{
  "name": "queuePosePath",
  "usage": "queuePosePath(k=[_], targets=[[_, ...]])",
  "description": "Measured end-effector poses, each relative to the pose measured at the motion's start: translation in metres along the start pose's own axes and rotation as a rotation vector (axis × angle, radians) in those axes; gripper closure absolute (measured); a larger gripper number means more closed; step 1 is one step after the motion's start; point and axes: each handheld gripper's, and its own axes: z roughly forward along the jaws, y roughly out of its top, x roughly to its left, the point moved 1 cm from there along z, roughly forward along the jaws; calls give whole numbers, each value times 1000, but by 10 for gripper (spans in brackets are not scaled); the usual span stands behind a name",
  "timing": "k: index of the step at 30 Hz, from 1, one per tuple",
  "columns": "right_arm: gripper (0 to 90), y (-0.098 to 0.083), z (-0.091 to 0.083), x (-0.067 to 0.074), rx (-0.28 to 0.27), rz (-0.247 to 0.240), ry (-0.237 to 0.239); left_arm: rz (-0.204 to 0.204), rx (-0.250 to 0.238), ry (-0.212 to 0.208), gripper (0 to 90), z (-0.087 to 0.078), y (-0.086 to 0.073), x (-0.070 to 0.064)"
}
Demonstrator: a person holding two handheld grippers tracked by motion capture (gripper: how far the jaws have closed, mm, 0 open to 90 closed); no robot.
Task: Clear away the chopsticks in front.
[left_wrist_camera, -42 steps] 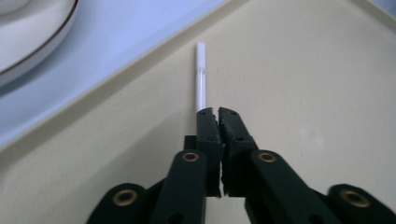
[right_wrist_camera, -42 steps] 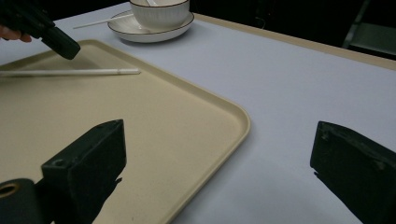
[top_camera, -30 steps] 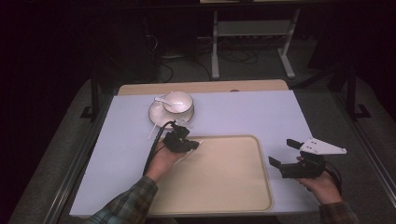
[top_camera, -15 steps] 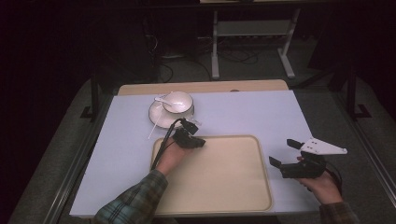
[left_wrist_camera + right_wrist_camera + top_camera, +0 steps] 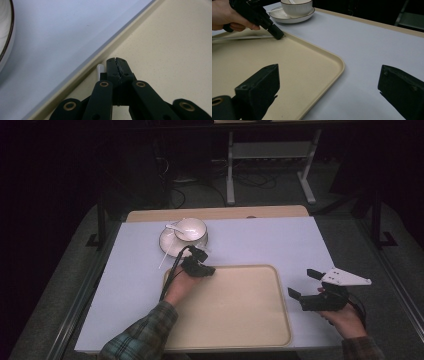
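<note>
Tongs in the right hand (image 5: pixel 300 282) hang apart and empty over the desk (image 5: pixel 280 240), just off the beige tray (image 5: pixel 240 310), seemingly waiting their turn. Farther in, the left tongs (image 5: pixel 209 269) are clamped on a white chopstick (image 5: pixel 249 37), pressed low into the tray's far corner, probably to lay it flat. Beyond sits the bowl (image 5: pixel 190 229) on its saucer (image 5: pixel 167 245).

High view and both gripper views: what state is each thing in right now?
left gripper: shut, tip down at the tray's edge.
right gripper: open, empty.
white stick: lying in the tray, its end beside the left jaws.
tray: flat on the table.
bowl: upright on its saucer, spoon inside.
</note>
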Motion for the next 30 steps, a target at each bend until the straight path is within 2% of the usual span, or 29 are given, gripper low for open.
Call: queuePosePath(k=[10,30], targets=[[33,0,-1,-1,-2,3,-2,-6,11,31,897,-6,-4,6],[33,0,-1,0,-3,2,-6,-47,19,95,896,-28,-23,28]])
